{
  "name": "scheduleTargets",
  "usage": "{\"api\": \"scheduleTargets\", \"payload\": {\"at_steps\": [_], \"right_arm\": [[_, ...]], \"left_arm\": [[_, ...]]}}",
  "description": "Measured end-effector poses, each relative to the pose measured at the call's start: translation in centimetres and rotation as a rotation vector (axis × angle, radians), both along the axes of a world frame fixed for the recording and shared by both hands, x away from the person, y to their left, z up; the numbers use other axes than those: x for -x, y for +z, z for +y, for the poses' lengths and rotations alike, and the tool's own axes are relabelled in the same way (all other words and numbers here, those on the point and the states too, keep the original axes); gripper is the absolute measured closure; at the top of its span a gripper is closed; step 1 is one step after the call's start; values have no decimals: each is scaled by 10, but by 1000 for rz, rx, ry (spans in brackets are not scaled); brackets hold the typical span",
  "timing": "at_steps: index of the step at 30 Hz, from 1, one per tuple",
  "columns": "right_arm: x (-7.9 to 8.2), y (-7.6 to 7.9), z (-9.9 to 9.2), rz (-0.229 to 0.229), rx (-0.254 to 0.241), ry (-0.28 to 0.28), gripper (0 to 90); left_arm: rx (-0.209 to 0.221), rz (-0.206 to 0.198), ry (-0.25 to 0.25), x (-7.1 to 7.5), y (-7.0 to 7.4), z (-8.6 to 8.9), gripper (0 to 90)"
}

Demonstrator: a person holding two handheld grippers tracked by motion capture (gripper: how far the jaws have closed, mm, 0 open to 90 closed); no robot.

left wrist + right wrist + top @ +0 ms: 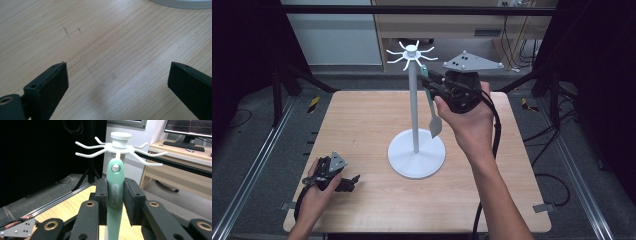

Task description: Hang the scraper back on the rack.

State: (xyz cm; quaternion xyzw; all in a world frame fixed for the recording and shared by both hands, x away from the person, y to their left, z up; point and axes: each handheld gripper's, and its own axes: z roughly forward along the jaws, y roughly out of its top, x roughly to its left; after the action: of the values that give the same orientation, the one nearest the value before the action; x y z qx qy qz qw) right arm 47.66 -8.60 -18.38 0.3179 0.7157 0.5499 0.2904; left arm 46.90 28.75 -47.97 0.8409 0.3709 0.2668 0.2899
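One slip was the risk: your right gripper [115, 202] clamped the green spatula [115, 195] with its hang hole just below the rack [411, 54] hooks, above the table's [362, 120] far edge, so a small misalignment could have knocked it loose, while your left gripper [117, 82] sat wide open and empty near the near-left corner.

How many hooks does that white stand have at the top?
8 can be counted on the white stand in the right gripper view: about four fan out left, four right. One more may hide behind the green-handled utensil or the hub.

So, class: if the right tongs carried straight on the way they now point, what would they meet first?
Probably the white hook rack atop the stand: the right tongs, shut on the green utensil, aim at its hub, just ahead. Depth is uncertain.
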Motion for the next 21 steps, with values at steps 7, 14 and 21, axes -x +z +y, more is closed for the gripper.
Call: {"api": "scheduleTargets", "payload": {"at_steps": [7, 14, 21], "right_arm": [[-3, -1, 3, 4, -5, -8, 743], [-5, -2, 5, 3, -10, -12, 743], [-5, -4, 5, 0, -17, -12, 741]], "left_arm": [[0, 0, -1, 0, 0, 0, 29], [-2, 3, -3, 0, 0, 0, 29], [-2, 4, -4, 0, 0, -1, 29]]}}
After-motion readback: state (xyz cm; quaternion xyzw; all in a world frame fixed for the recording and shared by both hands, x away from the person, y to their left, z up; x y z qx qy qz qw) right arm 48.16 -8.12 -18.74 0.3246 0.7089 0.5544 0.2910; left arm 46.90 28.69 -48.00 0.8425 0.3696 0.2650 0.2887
